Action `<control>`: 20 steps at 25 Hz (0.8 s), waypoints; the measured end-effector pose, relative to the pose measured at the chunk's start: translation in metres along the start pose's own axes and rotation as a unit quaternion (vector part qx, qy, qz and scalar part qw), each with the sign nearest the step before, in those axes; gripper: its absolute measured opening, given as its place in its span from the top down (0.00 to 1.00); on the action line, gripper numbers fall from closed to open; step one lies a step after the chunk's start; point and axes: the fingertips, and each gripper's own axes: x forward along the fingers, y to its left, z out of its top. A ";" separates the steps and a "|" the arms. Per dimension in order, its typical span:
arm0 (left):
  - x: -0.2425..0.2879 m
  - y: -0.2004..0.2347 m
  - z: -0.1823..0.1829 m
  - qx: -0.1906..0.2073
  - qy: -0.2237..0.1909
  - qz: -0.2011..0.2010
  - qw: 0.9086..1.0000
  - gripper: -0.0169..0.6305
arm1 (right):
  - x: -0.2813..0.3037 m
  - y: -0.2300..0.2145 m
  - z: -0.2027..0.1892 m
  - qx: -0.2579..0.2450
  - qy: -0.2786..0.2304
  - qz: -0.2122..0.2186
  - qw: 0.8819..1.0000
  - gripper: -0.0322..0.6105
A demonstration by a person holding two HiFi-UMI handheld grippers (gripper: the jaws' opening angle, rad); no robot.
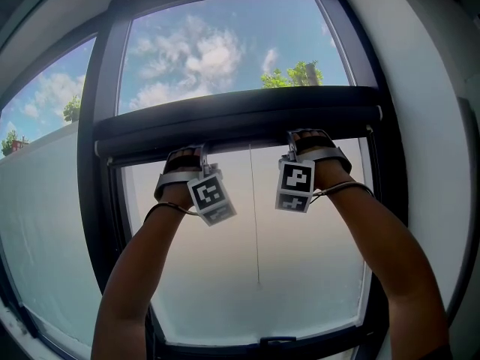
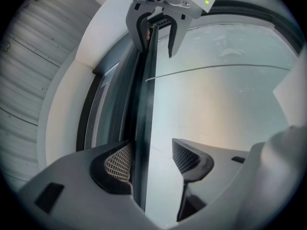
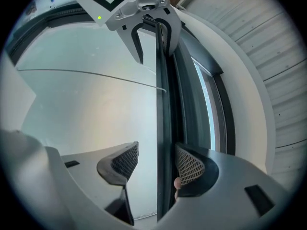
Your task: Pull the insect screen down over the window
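Note:
The insect screen's dark pull bar spans the window about a third of the way down the pane. My left gripper reaches up to it left of centre, and my right gripper right of centre. In the left gripper view the bar runs between the jaws of the left gripper; the left pad sits against it and the right pad stands well clear. In the right gripper view the bar lies between the spread jaws of the right gripper, close to the right pad. Both grippers are open.
A thin pull cord hangs from the bar's middle down the pale lower pane. The dark window frame borders both sides, with white wall at the right and a second pane at the left.

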 end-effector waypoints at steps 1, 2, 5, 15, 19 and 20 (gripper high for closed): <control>0.000 0.000 0.000 -0.002 0.001 -0.002 1.000 0.61 | 0.002 0.001 -0.002 0.000 0.005 0.001 1.000 0.61; 0.001 -0.001 0.000 -0.004 0.002 -0.005 1.000 0.61 | 0.004 0.002 -0.005 0.002 0.011 0.003 1.000 0.61; 0.004 -0.004 0.001 -0.002 0.006 -0.016 1.000 0.61 | 0.011 0.008 -0.013 0.008 0.024 0.011 1.000 0.59; 0.001 -0.005 0.001 -0.004 -0.004 -0.056 0.998 0.60 | 0.007 0.013 -0.014 -0.025 0.041 0.079 0.996 0.58; -0.003 -0.008 0.002 0.001 0.000 -0.092 0.996 0.60 | 0.001 0.015 -0.014 -0.012 0.043 0.119 0.992 0.58; -0.004 -0.008 0.002 0.004 -0.002 -0.097 0.995 0.60 | 0.000 0.015 -0.013 -0.014 0.041 0.126 0.991 0.58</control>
